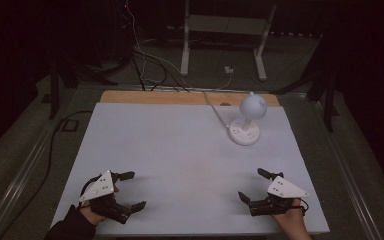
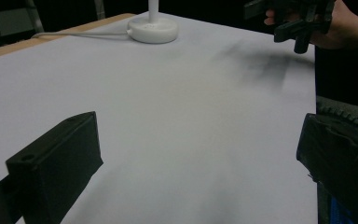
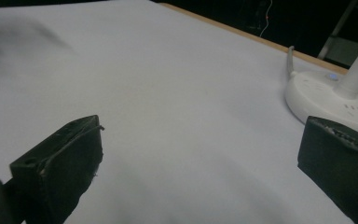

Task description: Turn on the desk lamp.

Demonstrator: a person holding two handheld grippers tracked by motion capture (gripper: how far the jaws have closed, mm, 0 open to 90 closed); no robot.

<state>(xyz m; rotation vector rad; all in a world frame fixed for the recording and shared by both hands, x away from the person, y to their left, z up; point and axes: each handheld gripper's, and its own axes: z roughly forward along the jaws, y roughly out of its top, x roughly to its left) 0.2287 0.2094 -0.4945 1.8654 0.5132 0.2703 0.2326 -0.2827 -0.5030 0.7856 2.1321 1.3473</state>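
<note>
I hold both grippers, left [image 1: 131, 191] and right [image 1: 252, 185], jaws spread and empty, near the front edge of the white-topped table [image 1: 170, 150]. A small white round-headed desk lamp [image 1: 246, 121] stands near its far right corner; the room beyond is dark, cables [image 1: 150, 65] trailing across the floor.

text: none legible | lamp base [image 3: 328, 95]: small marks and a blue dot, right of frame, too small to read | labels/brands/numbers: none readable

Left gripper [image 1: 131, 190] is held low over the near left part of the table [image 1: 180, 150], jaws spread wide, gripped by a dark-sleeved hand [image 1: 92, 212]. Right gripper [image 1: 253, 185] is held over the near right part, jaws likewise wide apart, hand [image 1: 290, 220] behind it.
</note>
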